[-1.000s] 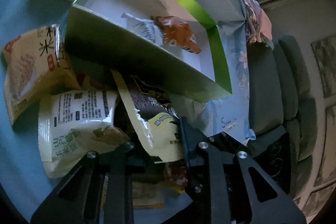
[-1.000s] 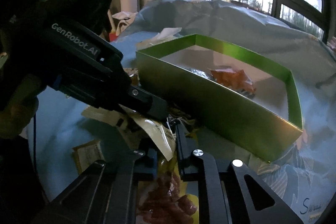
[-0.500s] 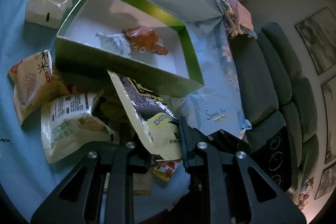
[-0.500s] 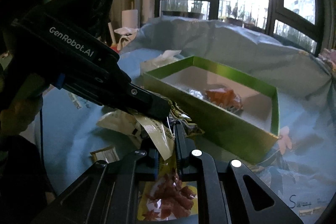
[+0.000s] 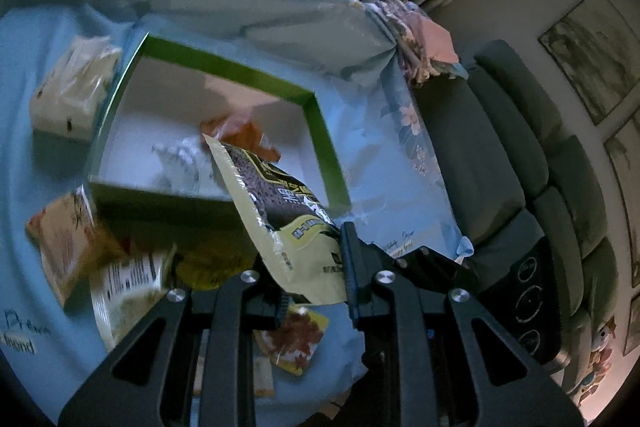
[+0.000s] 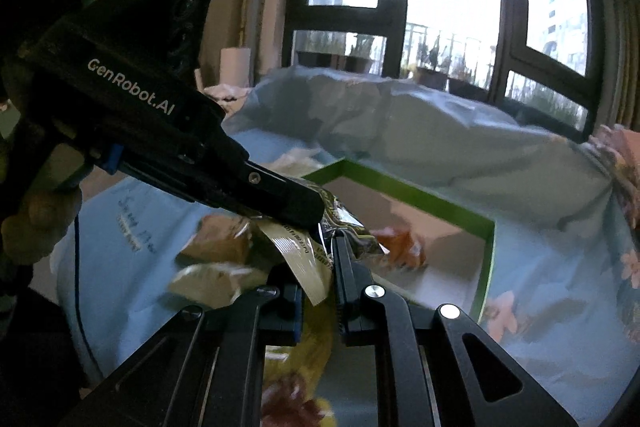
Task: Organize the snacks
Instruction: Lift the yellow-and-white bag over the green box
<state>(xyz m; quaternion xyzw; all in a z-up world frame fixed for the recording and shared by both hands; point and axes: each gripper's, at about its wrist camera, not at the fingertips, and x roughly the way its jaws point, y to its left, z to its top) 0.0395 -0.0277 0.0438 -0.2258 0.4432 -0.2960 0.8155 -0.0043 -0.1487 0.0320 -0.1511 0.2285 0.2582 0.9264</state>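
My left gripper (image 5: 314, 273) is shut on a yellow-and-dark snack packet (image 5: 276, 207) and holds it in the air over the near wall of the green box (image 5: 320, 131). The box holds an orange packet (image 5: 244, 135) and a silvery one (image 5: 180, 155). In the right wrist view the left gripper (image 6: 320, 223) reaches in from the left with the same packet (image 6: 348, 231). My right gripper (image 6: 320, 287) is shut on a yellow packet with red print (image 6: 296, 387), whose upper edge stands between the fingers; its lower part is blurred.
Loose packets lie on the blue cloth (image 5: 24, 163) left of the box: an orange-yellow one (image 5: 64, 239), a white-green one (image 5: 128, 287), a pale one (image 5: 72, 87). A red-printed packet (image 5: 296, 339) lies below my left gripper. A grey sofa (image 5: 500, 155) stands at the right.
My left gripper has lifted the yellow-and-dark packet off the pile and up toward the box. My right gripper has risen too, with its packet still held.
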